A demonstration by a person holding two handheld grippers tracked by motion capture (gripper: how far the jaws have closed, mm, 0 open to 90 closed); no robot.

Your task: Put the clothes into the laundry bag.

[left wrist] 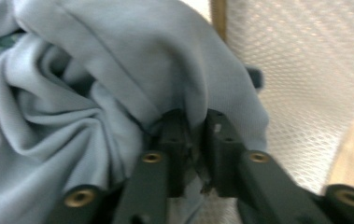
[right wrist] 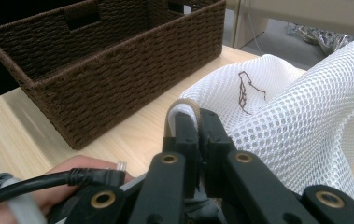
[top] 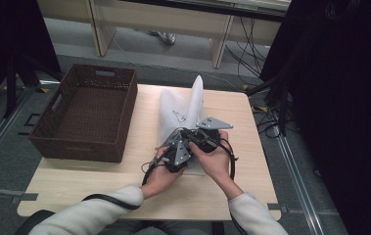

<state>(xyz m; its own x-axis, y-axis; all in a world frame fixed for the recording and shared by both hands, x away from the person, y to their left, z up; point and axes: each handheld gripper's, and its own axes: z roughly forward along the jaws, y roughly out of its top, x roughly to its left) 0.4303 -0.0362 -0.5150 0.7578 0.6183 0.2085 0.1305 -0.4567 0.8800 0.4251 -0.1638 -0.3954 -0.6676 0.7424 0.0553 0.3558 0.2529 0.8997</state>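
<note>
On a pale wooden table (top: 100, 188), a person worked with a two-jaw gripper in each hand, both held close together near the table's centre, at about six o'clock from a white mesh laundry bag (top: 183, 110) that lay stretched away toward twelve o'clock, one corner standing up in a point. The left gripper (top: 178, 147) had its black jaws nearly together, pinching a fold of a soft pale blue-grey knit garment (left wrist: 95, 93); in the left gripper view the bunched cloth spread up and to nine o'clock of the jaws, with white mesh showing at three o'clock. The right gripper (top: 203, 137) sat just beside it at three o'clock, its jaws pressed shut on the tan-trimmed edge of the mesh bag; in the right gripper view (right wrist: 195, 126) the trim looped over the jaw tips and the netting, marked with a small dark stitched outline, billowed off toward two o'clock. A dark brown woven rectangular basket (top: 117, 122) stood at nine o'clock of the grippers, apart from them, on the table's left side.
</note>
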